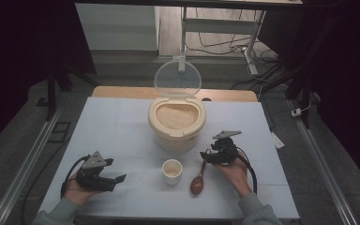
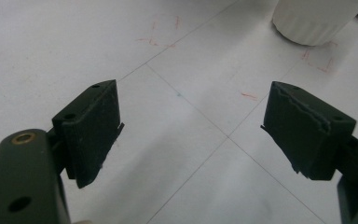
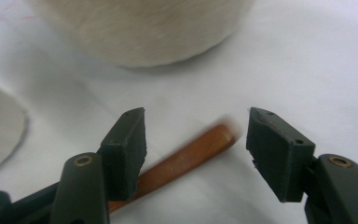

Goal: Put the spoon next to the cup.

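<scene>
A: R claw (image 3: 196, 140)?
B: Jaws wide, gripping nothing; brown wooden spoon (image 1: 198, 180) lies between them, near bench (image 1: 122, 122) front edge, beside small white cup (image 1: 172, 171).
A: L claw (image 2: 191, 126)?
B: Wide open, empty.

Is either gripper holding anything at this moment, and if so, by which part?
Nothing is held. The right gripper stands open over the wooden spoon's handle, pads clear of it. The left gripper is open over bare table.

No legible text or labels
</scene>
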Demonstrator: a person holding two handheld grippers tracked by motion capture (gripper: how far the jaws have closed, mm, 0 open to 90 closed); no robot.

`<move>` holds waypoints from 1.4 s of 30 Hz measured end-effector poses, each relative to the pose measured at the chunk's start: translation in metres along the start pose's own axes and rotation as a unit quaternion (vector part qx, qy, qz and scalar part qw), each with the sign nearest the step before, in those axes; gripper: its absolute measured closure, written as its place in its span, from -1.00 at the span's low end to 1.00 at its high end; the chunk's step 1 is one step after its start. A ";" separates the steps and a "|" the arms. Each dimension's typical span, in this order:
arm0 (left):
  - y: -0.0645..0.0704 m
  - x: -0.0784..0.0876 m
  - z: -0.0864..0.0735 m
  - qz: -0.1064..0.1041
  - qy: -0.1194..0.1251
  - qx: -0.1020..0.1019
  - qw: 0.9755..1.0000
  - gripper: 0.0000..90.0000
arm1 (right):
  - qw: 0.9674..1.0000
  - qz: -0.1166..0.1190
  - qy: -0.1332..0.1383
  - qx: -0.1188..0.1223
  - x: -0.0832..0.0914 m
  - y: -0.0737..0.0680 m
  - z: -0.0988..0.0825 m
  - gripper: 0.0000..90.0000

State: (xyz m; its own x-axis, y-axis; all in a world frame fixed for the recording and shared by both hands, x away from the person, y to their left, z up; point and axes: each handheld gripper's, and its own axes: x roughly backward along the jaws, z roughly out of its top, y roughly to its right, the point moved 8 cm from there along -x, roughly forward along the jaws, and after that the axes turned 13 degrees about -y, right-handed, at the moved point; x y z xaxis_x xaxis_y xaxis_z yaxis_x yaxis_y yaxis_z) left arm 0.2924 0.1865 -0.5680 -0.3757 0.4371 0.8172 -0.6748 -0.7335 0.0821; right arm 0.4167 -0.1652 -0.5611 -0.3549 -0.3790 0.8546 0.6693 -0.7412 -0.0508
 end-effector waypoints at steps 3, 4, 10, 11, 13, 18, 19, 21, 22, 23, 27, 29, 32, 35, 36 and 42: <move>0.000 0.001 0.000 0.001 0.002 0.002 1.000 -0.59 | 1.000 -0.013 0.022 -0.011 0.007 0.007 0.000 -0.23; 0.000 0.002 0.000 0.001 0.003 0.001 1.000 -0.59 | 0.999 -0.012 0.030 -0.013 0.010 0.008 0.000 -0.23; -0.001 0.003 0.000 0.006 0.008 0.003 1.000 -0.59 | 0.997 0.021 0.076 0.012 0.037 0.003 -0.011 -0.19; -0.001 0.003 0.000 0.006 0.008 0.003 1.000 -0.59 | 0.996 0.027 0.081 0.020 0.040 0.001 -0.014 -0.19; -0.001 0.003 0.000 0.006 0.008 0.003 1.000 -0.59 | 0.995 0.032 0.086 0.036 0.046 -0.003 -0.022 -0.19; -0.001 0.003 0.000 0.006 0.013 0.007 1.000 -0.59 | 0.993 0.039 0.097 0.057 0.056 -0.009 -0.042 -0.19; -0.001 0.003 0.000 0.007 0.014 0.008 1.000 -0.59 | 0.992 0.040 0.099 0.059 0.058 -0.009 -0.046 -0.19; -0.001 0.004 0.000 0.007 0.015 0.010 1.000 -0.60 | 0.992 0.037 0.100 0.064 0.061 -0.008 -0.054 -0.19; -0.001 0.004 0.000 0.007 0.016 0.010 1.000 -0.60 | 0.992 0.035 0.101 0.066 0.063 -0.007 -0.058 -0.19; -0.001 0.004 0.001 0.008 0.016 0.010 1.000 -0.60 | 0.992 0.033 0.105 0.067 0.065 -0.007 -0.061 -0.19; -0.002 0.003 0.001 0.009 0.015 0.013 1.000 -0.61 | 0.991 0.026 0.112 0.069 0.074 0.000 -0.075 -0.18; -0.002 0.002 0.001 0.009 0.015 0.013 1.000 -0.62 | 0.991 0.022 0.112 0.067 0.078 0.005 -0.082 -0.18; -0.002 0.003 0.001 0.010 0.017 0.014 1.000 -0.62 | 0.991 0.017 0.113 0.065 0.081 0.010 -0.090 -0.18; -0.002 0.004 0.002 0.011 0.021 0.016 1.000 -0.63 | 0.991 0.019 0.116 0.067 0.082 0.013 -0.093 -0.17; -0.003 0.004 0.002 0.011 0.021 0.017 1.000 -0.63 | 0.991 0.015 0.116 0.065 0.082 0.014 -0.092 -0.18; -0.002 0.004 0.002 0.011 0.022 0.017 1.000 -0.64 | 0.990 0.020 0.115 0.077 0.080 0.009 -0.089 -0.18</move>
State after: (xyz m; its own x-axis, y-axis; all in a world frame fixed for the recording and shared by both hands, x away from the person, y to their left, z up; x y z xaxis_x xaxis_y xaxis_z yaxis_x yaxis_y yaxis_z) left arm 0.2940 0.1888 -0.5642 -0.4176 0.4424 0.7936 -0.6439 -0.7603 0.0850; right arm 0.3367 -0.2515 -0.5390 -0.4542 -0.5354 0.7121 0.7705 -0.6373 0.0122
